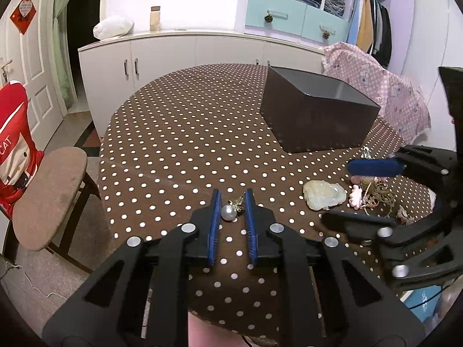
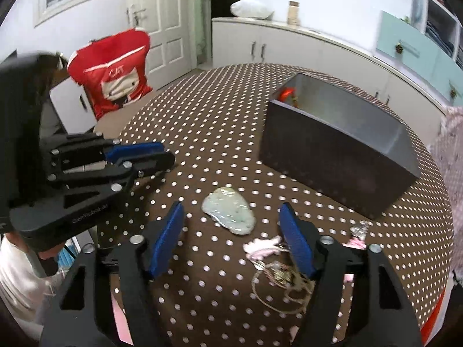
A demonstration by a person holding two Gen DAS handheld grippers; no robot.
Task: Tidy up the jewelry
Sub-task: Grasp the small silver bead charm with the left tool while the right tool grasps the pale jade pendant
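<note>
A pearl earring [image 1: 227,212] with a small gold ornament lies between the blue pads of my left gripper [image 1: 232,199], which is shut on it just above the dotted tablecloth. My right gripper [image 2: 230,206] stands open over a pale green jade pendant [image 2: 228,214], its pads well clear of the stone on both sides. A tangle of chains [image 2: 277,274] and a pink piece [image 2: 260,247] lie by its right finger. The dark open box [image 2: 332,167] stands behind, with something red [image 2: 285,94] inside. The left wrist view shows the jade pendant [image 1: 324,198] and the right gripper [image 1: 337,192] at right.
The round table [image 1: 179,133] has a brown cloth with white dots. A small silver piece [image 2: 358,230] lies near the box. A chair [image 1: 49,196] with a red cover [image 1: 14,133] stands at the left edge. White cabinets [image 1: 173,55] and a pink checked cloth [image 1: 376,86] are behind.
</note>
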